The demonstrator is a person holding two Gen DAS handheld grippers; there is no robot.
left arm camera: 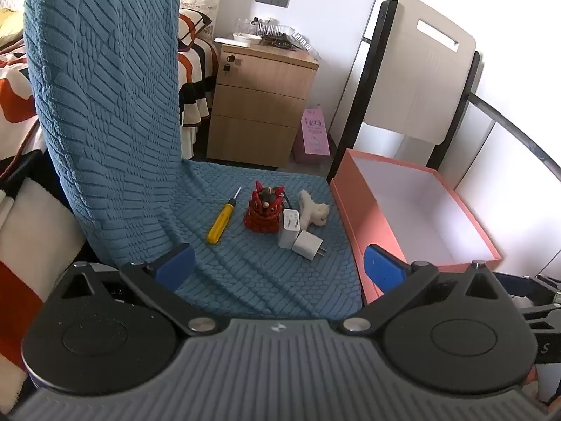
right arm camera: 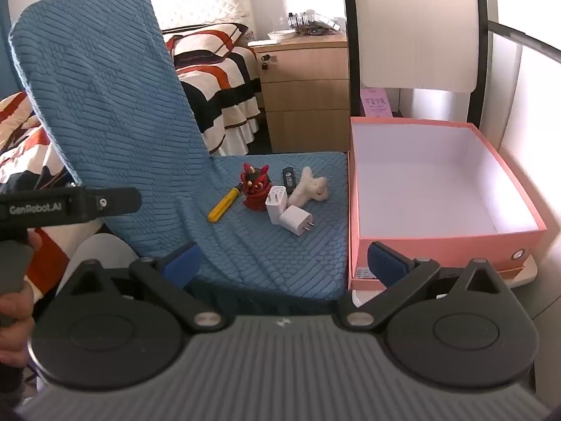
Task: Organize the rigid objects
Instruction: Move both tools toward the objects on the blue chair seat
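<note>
On the blue textured chair seat (left arm camera: 266, 273) lie a yellow screwdriver (left arm camera: 220, 222), a red figurine (left arm camera: 264, 208), two white plug chargers (left arm camera: 290, 228) (left arm camera: 308, 242), a white fluffy clip (left arm camera: 313, 212) and a small black device (right arm camera: 289, 176). An open pink box (left arm camera: 413, 207) (right arm camera: 431, 182) with a white inside stands right of the seat, nothing in it. My left gripper (left arm camera: 278, 268) hangs open above the seat's front, short of the objects. My right gripper (right arm camera: 284, 258) is open too, over the seat's front edge, nothing between its blue pads (right arm camera: 384, 259).
The chair's blue back (left arm camera: 105, 87) rises at the left. Behind stand a wooden drawer unit (left arm camera: 261, 105) with clutter on top, a striped bed (right arm camera: 217, 80) and a folded white chair (left arm camera: 420, 70). In the right wrist view a hand (right arm camera: 15, 301) holds the other gripper's handle.
</note>
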